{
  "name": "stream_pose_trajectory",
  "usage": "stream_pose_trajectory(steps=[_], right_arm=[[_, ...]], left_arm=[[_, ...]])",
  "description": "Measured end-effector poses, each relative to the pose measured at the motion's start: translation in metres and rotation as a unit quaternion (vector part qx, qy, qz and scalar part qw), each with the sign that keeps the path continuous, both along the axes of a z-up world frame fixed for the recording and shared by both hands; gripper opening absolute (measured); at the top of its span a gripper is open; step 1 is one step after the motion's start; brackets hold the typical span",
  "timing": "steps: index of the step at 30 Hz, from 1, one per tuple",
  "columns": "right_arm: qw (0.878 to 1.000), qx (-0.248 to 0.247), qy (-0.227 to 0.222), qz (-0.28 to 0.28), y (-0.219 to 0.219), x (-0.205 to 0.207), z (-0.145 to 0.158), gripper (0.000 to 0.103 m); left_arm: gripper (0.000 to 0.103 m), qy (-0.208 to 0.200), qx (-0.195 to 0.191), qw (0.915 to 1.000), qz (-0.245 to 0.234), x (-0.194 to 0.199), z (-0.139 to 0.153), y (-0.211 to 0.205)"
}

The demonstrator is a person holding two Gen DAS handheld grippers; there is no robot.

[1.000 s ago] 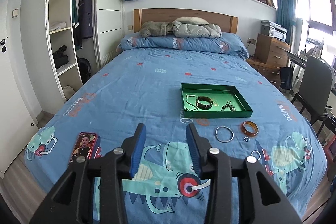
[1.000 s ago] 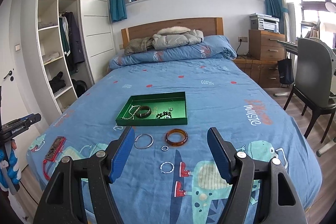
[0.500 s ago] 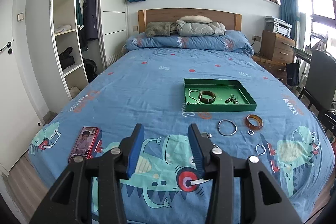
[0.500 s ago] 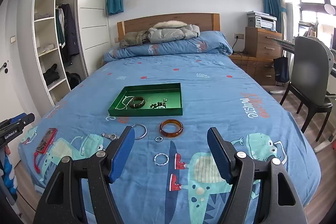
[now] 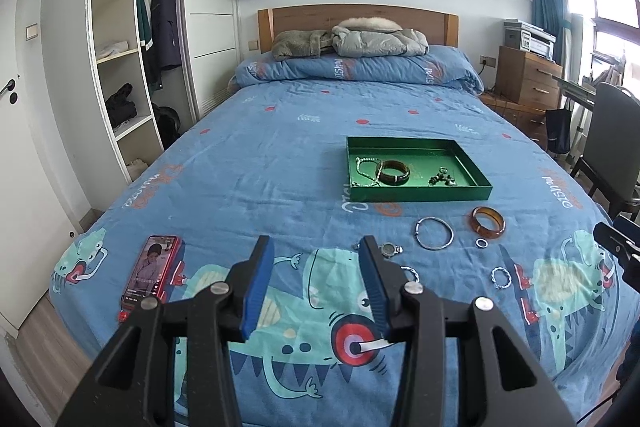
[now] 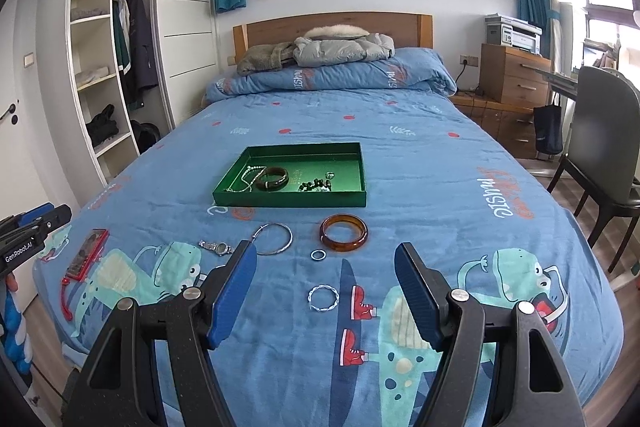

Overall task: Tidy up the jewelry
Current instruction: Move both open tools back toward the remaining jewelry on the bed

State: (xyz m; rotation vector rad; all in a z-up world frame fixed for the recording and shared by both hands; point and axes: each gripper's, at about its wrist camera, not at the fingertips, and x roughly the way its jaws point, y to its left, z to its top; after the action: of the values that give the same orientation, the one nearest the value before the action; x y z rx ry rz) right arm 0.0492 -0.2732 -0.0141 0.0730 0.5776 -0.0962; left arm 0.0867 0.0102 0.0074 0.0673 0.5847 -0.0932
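A green tray [image 6: 362, 167] [image 5: 476, 183] lies on the blue bed and holds a dark bangle [image 6: 272, 178], a silver chain [image 6: 245, 179] and dark beads [image 6: 316, 185]. In front of it on the cover lie an amber bangle [image 6: 343, 232] [image 5: 487, 222], a silver hoop [image 6: 274, 238] [image 5: 434, 238], a small ring [image 6: 318, 255], a twisted silver ring [image 6: 323, 298] [image 5: 501, 277] and a small watch [image 6: 216, 247] [image 5: 387, 249]. My right gripper [image 6: 324, 275] is open and empty above the twisted ring. My left gripper [image 5: 318, 267] is open and empty, left of the watch.
A red-cased phone [image 5: 152, 271] [image 6: 86, 259] lies at the bed's near left corner. Pillows and jackets [image 5: 352, 43] are at the headboard. A wardrobe [image 5: 120, 67] stands left, a dresser [image 6: 516, 75] and a chair [image 6: 600, 155] right.
Both grippers have pulled back and lowered toward the foot of the bed, so the loose jewelry and watch now show nearer the fingers. Both stay open.
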Motion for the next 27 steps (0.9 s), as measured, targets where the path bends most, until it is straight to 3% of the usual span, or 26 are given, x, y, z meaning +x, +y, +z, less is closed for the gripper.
stream_pose_trajectory(steps=[16, 27], right_arm=[[0.998, 0.013, 0.060, 0.008, -0.012, 0.039, -0.062, 0.071], [0.991, 0.026, 0.122, 0.044, -0.011, 0.082, -0.128, 0.071]], left_arm=[[0.043, 0.065, -0.002, 0.9976, -0.025, 0.043, -0.063, -0.024], [0.046, 0.146, 0.003, 0.9846, -0.096, 0.080, -0.134, -0.070]])
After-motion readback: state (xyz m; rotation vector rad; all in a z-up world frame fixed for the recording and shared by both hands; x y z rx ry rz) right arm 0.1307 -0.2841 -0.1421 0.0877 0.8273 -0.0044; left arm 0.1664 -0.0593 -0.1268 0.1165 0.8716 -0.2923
